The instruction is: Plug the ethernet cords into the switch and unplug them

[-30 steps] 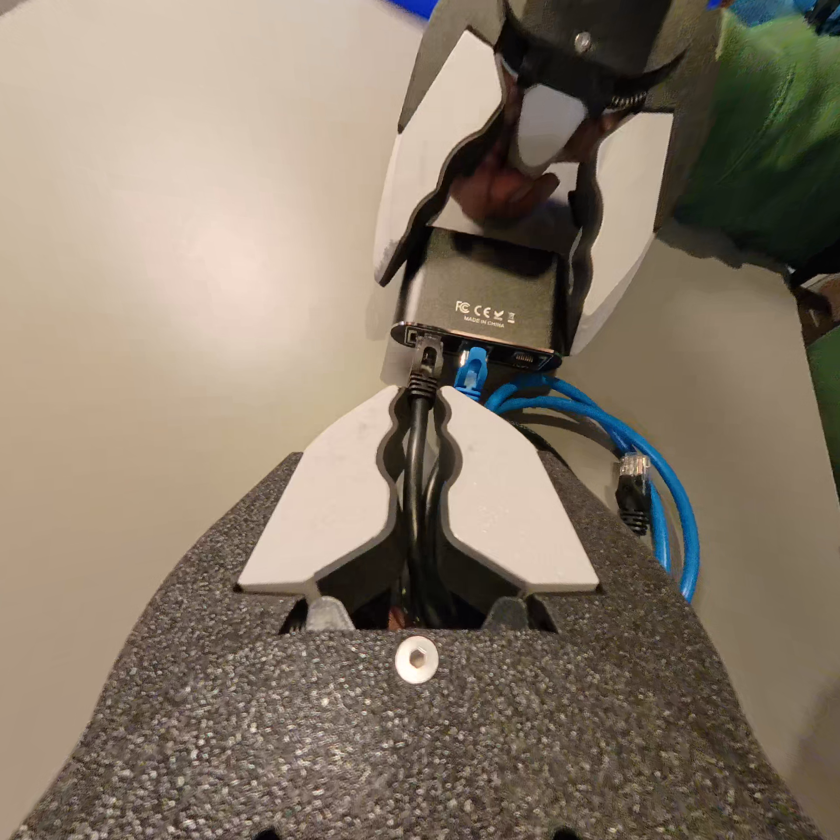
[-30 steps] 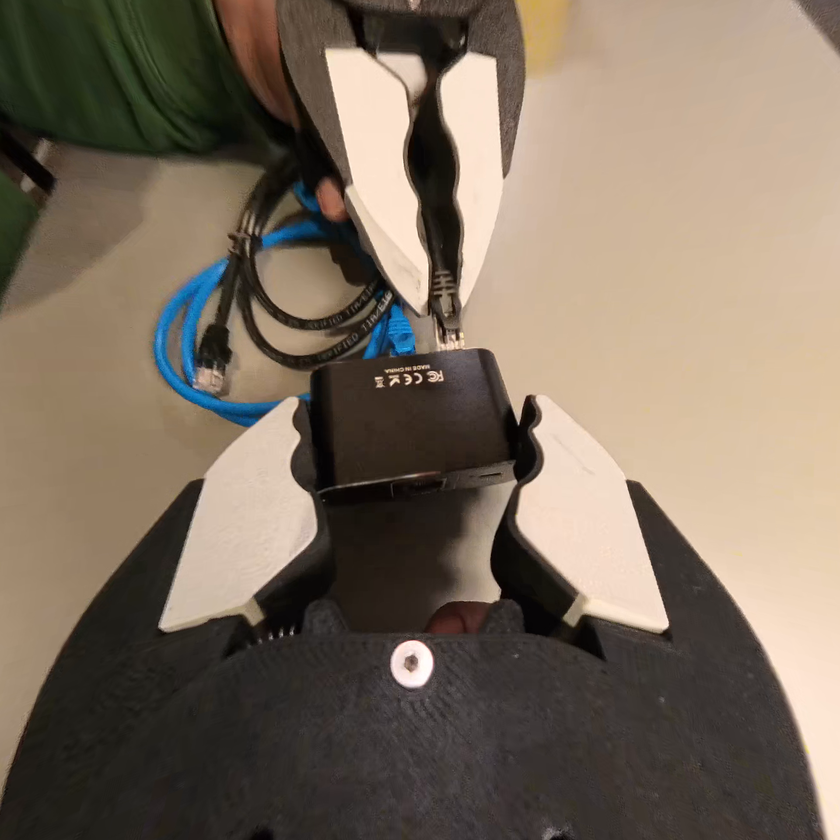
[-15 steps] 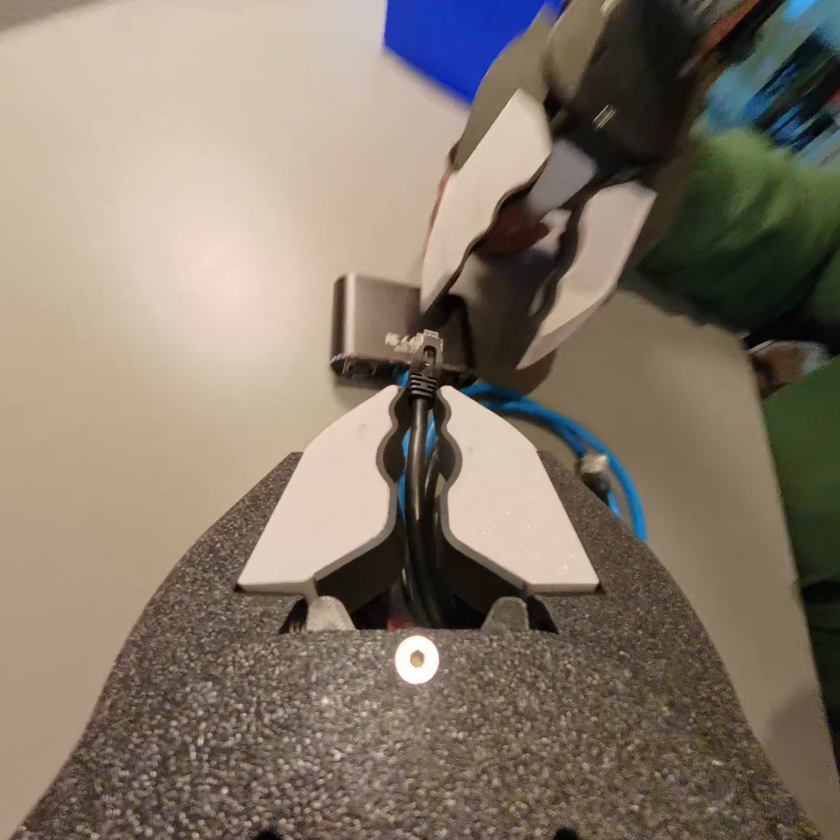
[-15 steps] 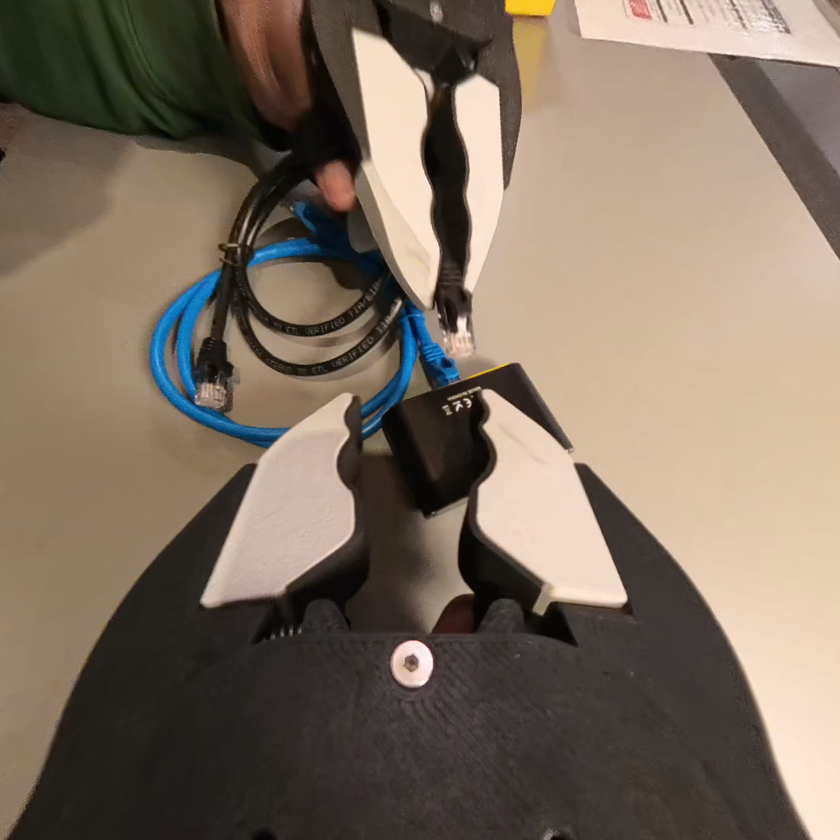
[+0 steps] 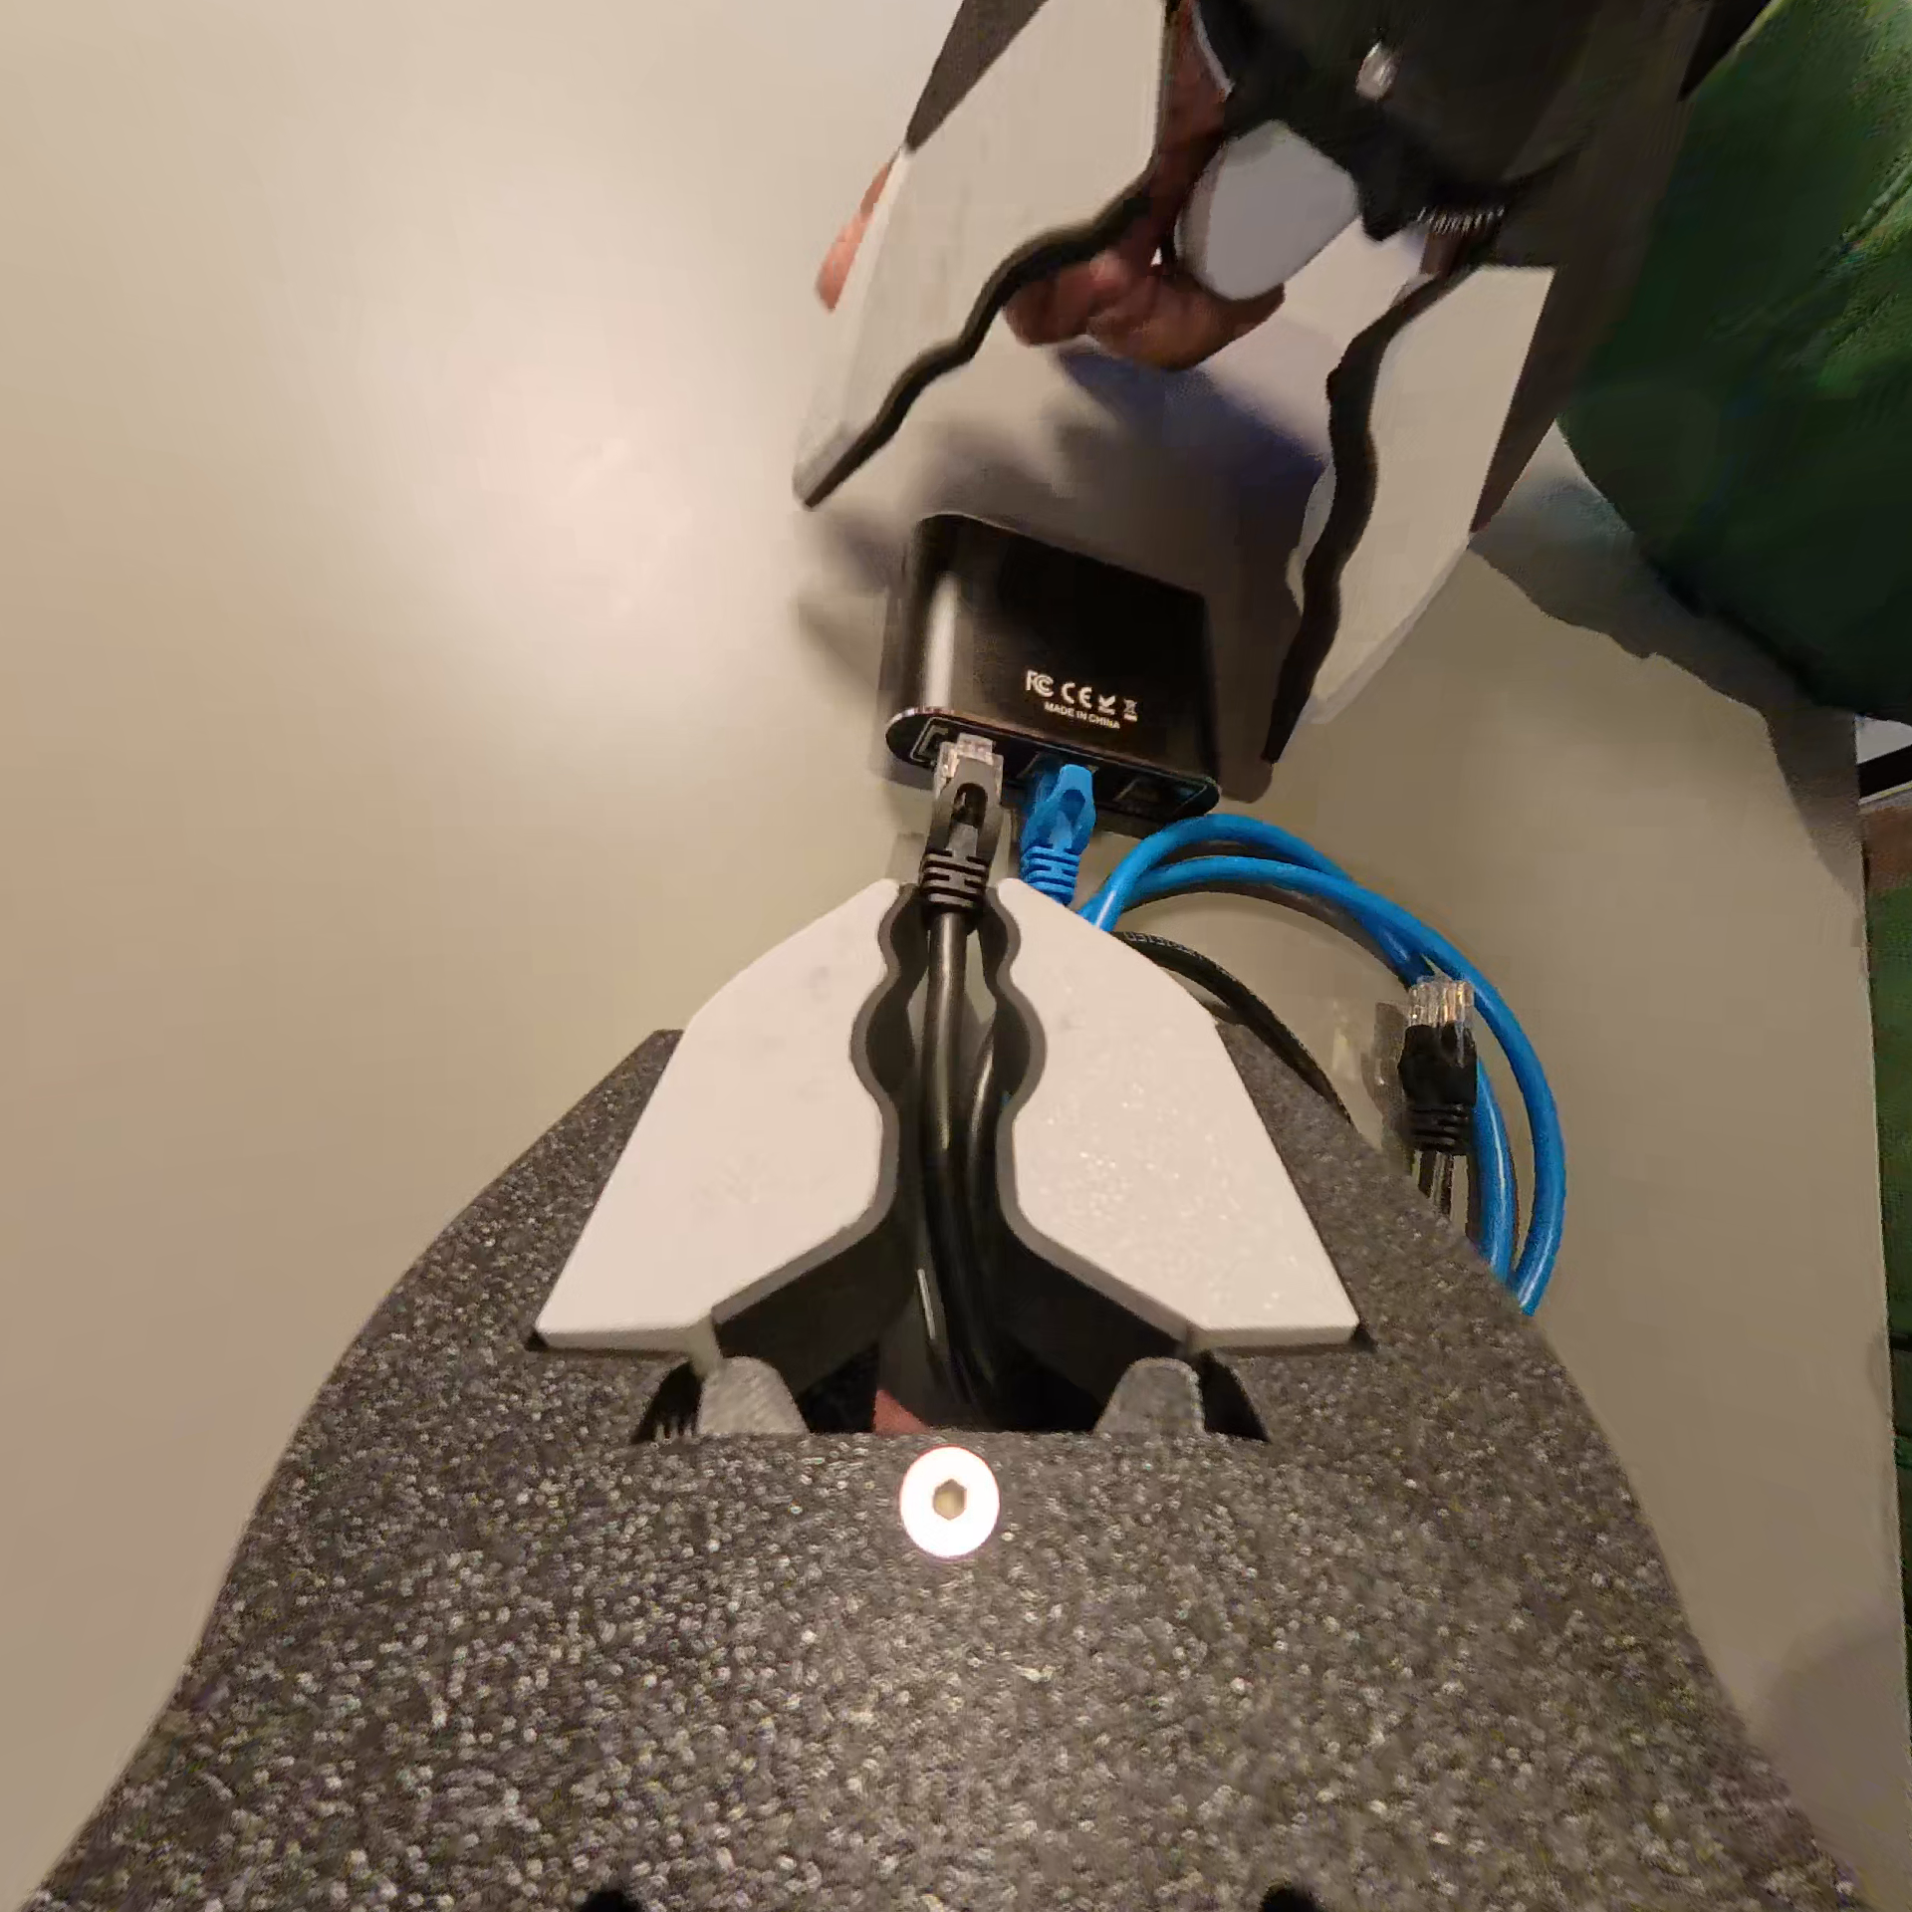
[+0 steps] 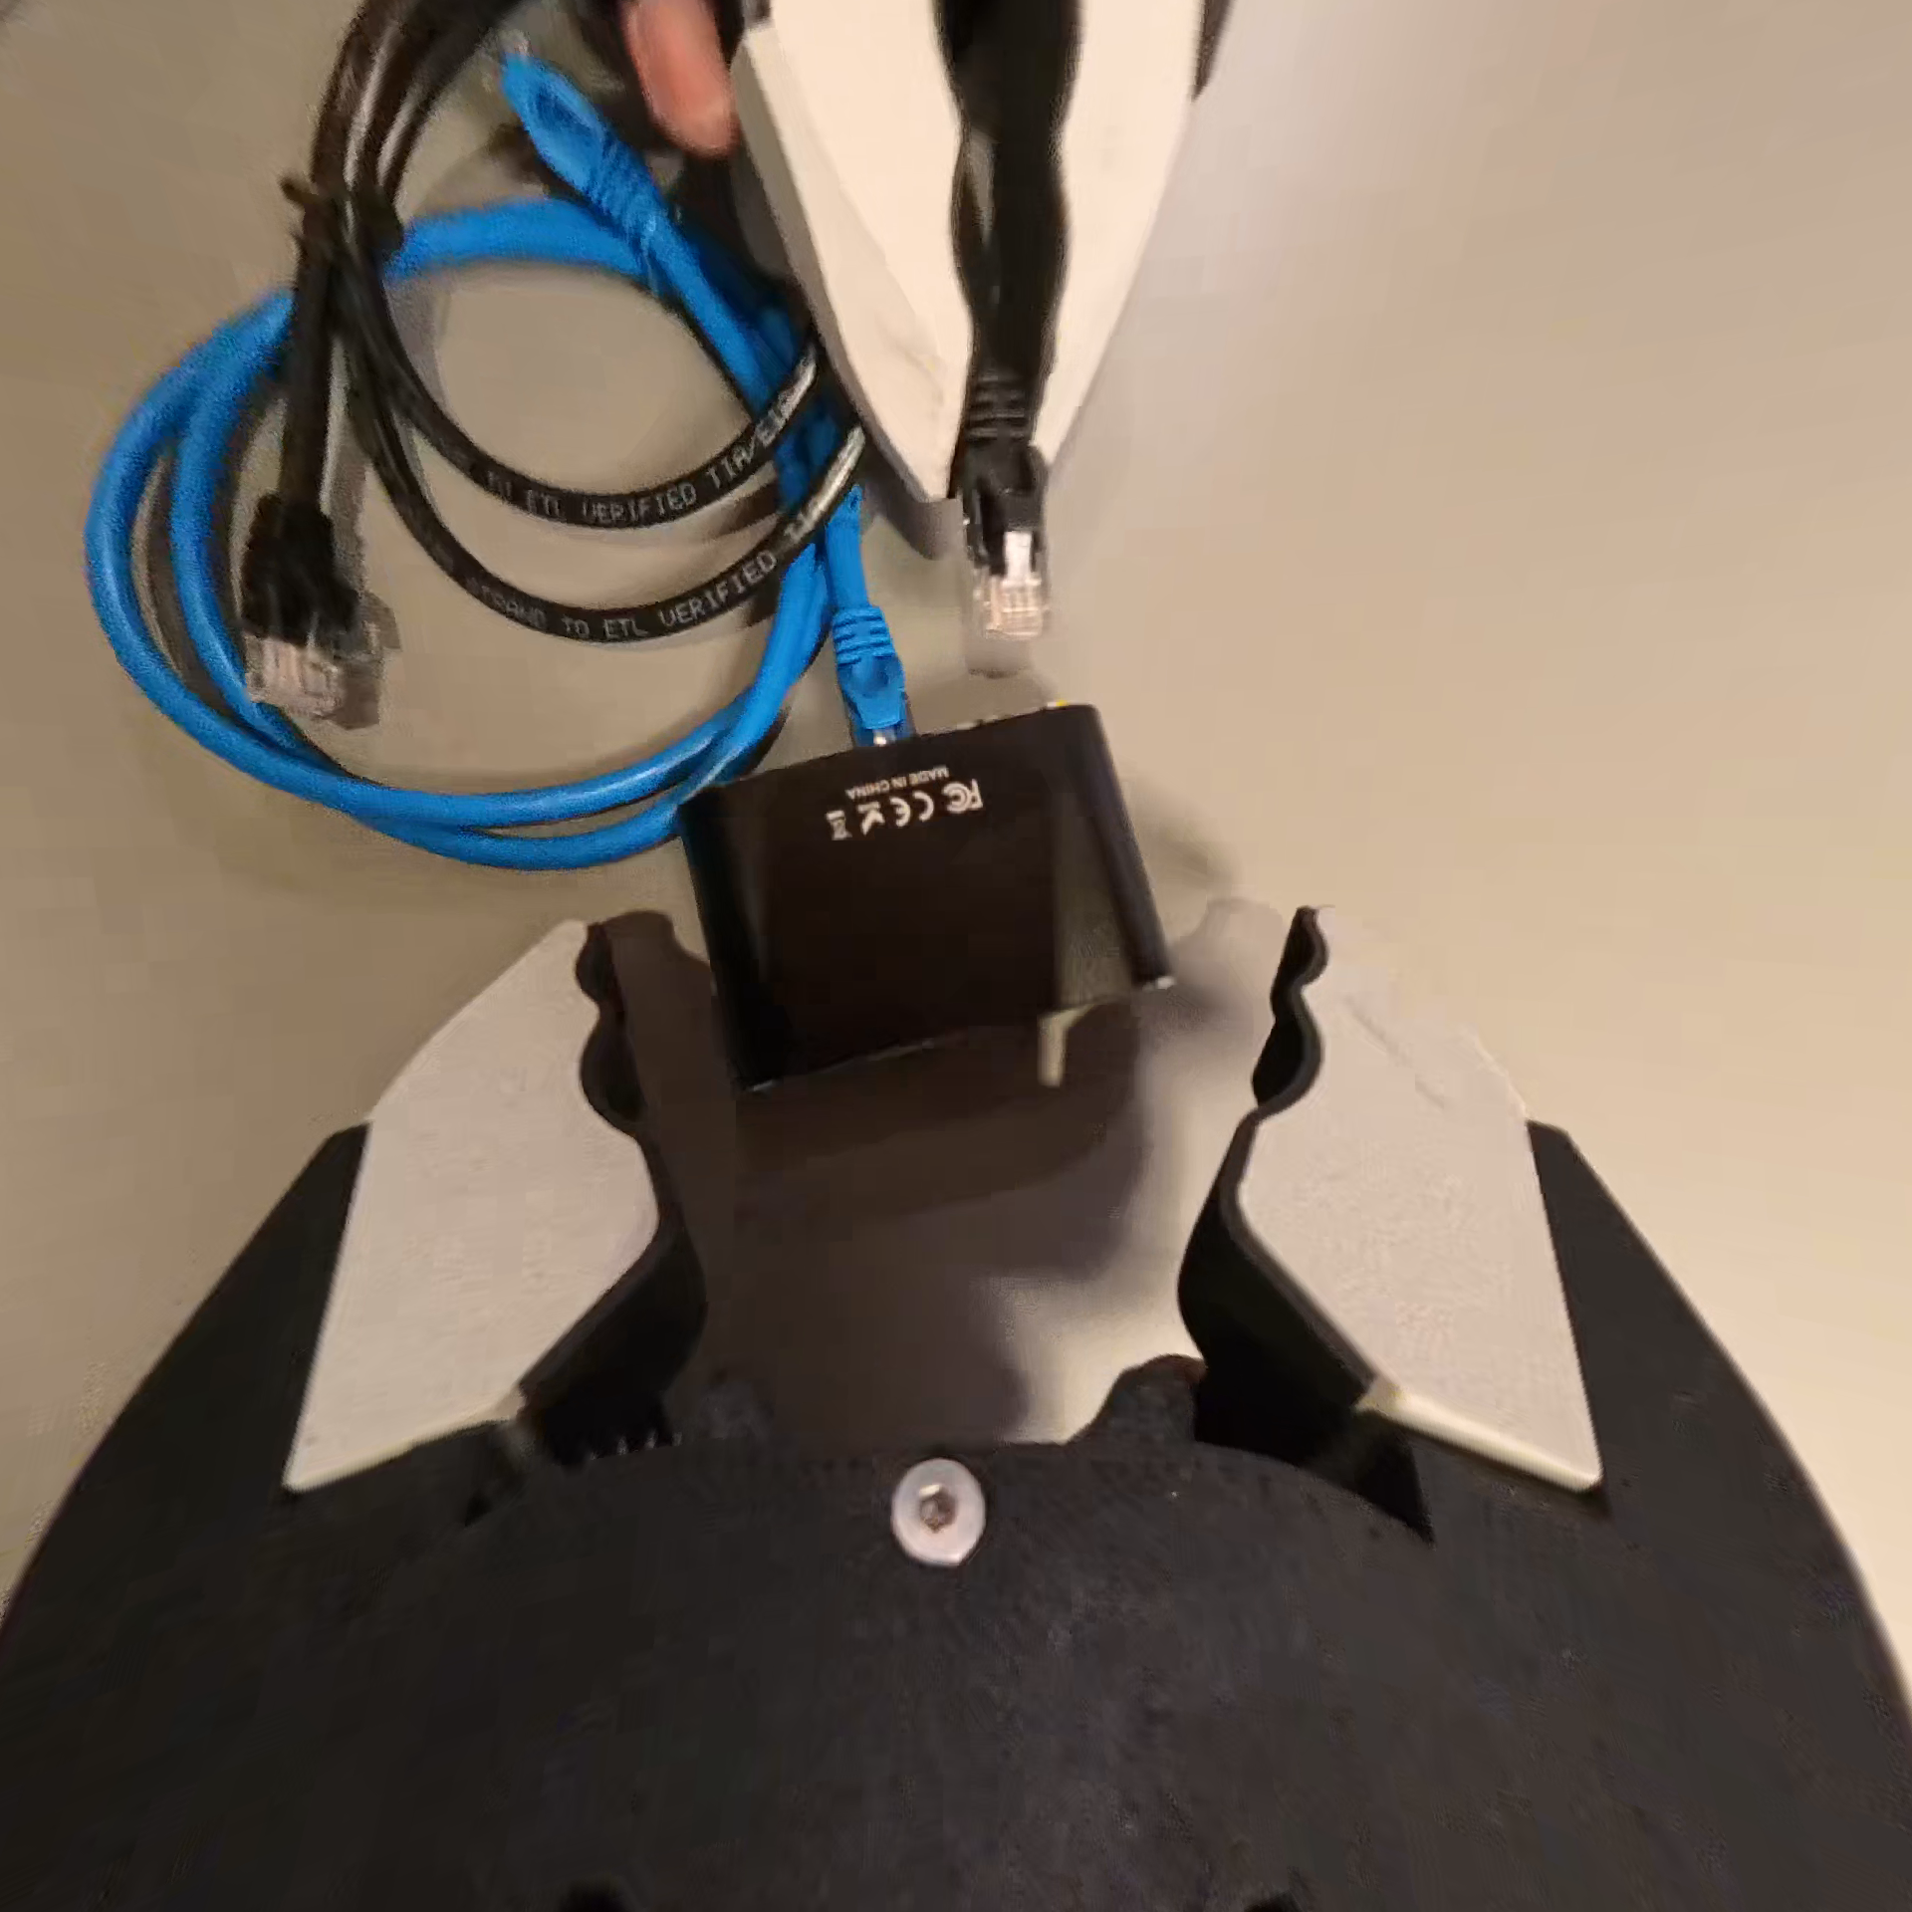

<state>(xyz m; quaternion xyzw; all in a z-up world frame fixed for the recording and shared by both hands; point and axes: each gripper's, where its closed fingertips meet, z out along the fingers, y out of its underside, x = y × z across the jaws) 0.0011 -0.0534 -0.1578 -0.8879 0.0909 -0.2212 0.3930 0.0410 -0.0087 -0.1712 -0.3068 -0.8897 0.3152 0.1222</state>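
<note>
The left gripper point(image 5: 947, 900) clamps a black cord point(image 5: 950, 1045) just behind its plug point(image 5: 964, 786), the jaws pressed shut on the cable at the centre of the left wrist view. The clear plug tip sits at the leftmost port of the black switch point(image 5: 1045, 647), at about 12 o'clock from the jaws; in the right wrist view the same plug point(image 6: 1006, 579) hangs just clear of the switch point(image 6: 921, 890), apart from it. A blue cord point(image 5: 1335, 900) is seated in the next port by its blue plug point(image 5: 1055, 828), and its slack loops away toward 3 o'clock on the beige table point(image 5: 362, 621). The black cord's loose end point(image 5: 1436, 1066) lies inside that loop.

The right gripper point(image 6: 942, 993) stands spread wide, its jaws apart on either side of the switch's near end; motion blur makes it hard to say whether the left finger point(image 6: 486, 1190) touches the case. The switch lies flat on the table, at 12 o'clock from that gripper. A green sleeve point(image 5: 1759, 414) fills the 2 o'clock corner of the left wrist view.
</note>
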